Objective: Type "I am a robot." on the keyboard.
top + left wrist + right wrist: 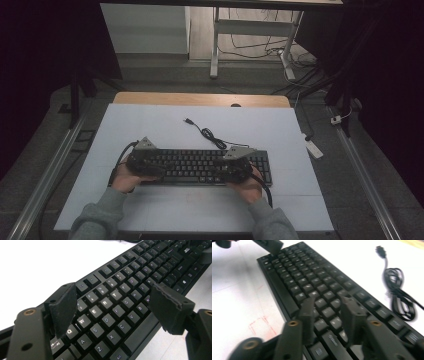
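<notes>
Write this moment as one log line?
left claw: open over keyboard | right claw: half-open over keys | cable: coiled behind

The keyboard [205,167] lies across the near middle of the worktop [150,125], its long side running left to right. Behind it, toward the far edge, its cable [212,136] lies in a loose coil with the plug [188,121] farthest back. The left claw [150,167] sits over the keyboard's left end, the right claw [227,170] over its right part. Both hands come in from the near edge.
</notes>
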`<state>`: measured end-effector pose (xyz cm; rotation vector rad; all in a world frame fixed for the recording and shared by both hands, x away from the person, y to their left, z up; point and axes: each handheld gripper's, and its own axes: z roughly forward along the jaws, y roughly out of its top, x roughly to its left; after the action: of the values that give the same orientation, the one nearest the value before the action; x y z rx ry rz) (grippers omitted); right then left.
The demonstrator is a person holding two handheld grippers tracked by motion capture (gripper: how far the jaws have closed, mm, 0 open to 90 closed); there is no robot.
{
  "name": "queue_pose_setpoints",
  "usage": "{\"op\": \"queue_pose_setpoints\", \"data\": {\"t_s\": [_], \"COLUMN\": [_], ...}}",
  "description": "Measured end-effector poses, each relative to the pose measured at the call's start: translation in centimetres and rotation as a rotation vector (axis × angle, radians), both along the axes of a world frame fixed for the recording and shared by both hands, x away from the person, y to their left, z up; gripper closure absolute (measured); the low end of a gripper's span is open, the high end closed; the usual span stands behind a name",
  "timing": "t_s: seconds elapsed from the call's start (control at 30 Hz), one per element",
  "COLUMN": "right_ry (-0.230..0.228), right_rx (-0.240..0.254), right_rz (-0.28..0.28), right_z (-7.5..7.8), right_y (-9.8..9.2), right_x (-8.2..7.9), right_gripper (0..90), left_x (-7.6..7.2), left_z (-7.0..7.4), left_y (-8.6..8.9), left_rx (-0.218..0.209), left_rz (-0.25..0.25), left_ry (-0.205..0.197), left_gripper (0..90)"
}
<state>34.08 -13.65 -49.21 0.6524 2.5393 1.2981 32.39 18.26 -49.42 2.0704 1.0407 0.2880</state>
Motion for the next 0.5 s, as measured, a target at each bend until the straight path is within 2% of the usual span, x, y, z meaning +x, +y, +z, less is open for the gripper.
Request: {"op": "queue_pose_setpoints", "data": {"t_s": [0.13,0.2,0.37,0.5], "right_ry": [0.022,0.04,0.054,0.067], "right_rx": [-0.019,-0.033,-0.078,-0.087], "right_rz": [0.037,0.051,0.062,0.061], "right_z": [-0.2,-0.4,-1.0,-1.4], "right_y": [1.1,1.6,2.8,3.1], "right_x": [0.3,0.4,0.7,0.9], "right_gripper": [82.9,87.8,89.5,89.5], "left_x": [0.0,0.0,0.0,0.0], "left_z": [-0.1,-0.1,-0.1,-0.1], "left_y": [0.0,0.0,-0.1,-0.1], "left_rx": [0.003,0.005,0.008,0.009], "left_rz": [-0.001,-0.001,-0.004,-0.005], "left_ry": [0.005,0.005,0.004,0.005], "left_gripper": [22.8,22.6,22.6,22.5]}}
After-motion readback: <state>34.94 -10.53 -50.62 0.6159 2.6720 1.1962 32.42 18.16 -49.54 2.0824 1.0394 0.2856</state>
